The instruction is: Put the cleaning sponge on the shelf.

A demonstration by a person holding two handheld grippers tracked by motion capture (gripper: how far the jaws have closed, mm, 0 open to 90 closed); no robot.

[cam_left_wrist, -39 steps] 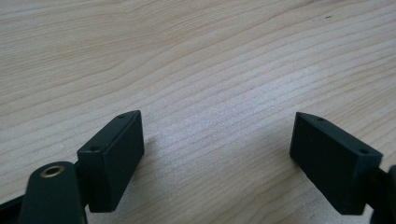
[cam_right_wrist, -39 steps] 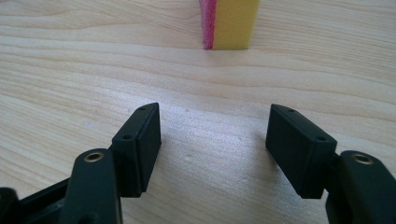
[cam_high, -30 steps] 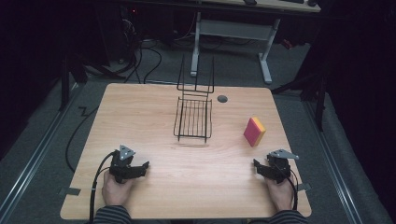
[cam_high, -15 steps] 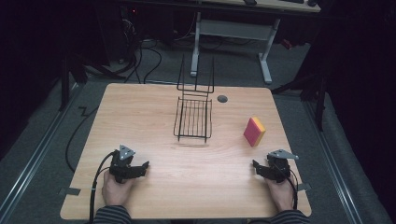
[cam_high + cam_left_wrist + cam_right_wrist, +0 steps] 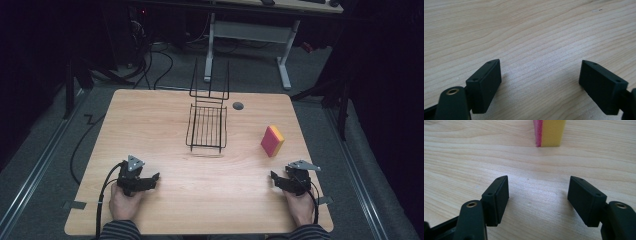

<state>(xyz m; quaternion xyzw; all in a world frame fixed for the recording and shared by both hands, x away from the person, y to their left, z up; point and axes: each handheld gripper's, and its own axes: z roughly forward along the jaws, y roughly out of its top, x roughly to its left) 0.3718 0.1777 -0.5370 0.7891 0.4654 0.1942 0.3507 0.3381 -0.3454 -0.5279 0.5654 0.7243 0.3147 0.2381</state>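
We see the right tool [image 5: 537, 200] near the counter's [image 5: 165, 125] front right corner, jaws just narrowed yet wide, empty. The upright pink-and-yellow foam sponge [image 5: 549, 132] stands ahead, near the right edge; a glancing approach could topple it.

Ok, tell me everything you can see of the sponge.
The sponge is a small block in two layers, a pink-red scouring face and a thicker yellow foam body. It stands on a narrow edge, slightly tilted, on the wooden table toward its right side, right of the wire rack and apart from it. Nothing touches it but the table. The right gripper rests nearer the person, jaws open and empty, pointed at it.
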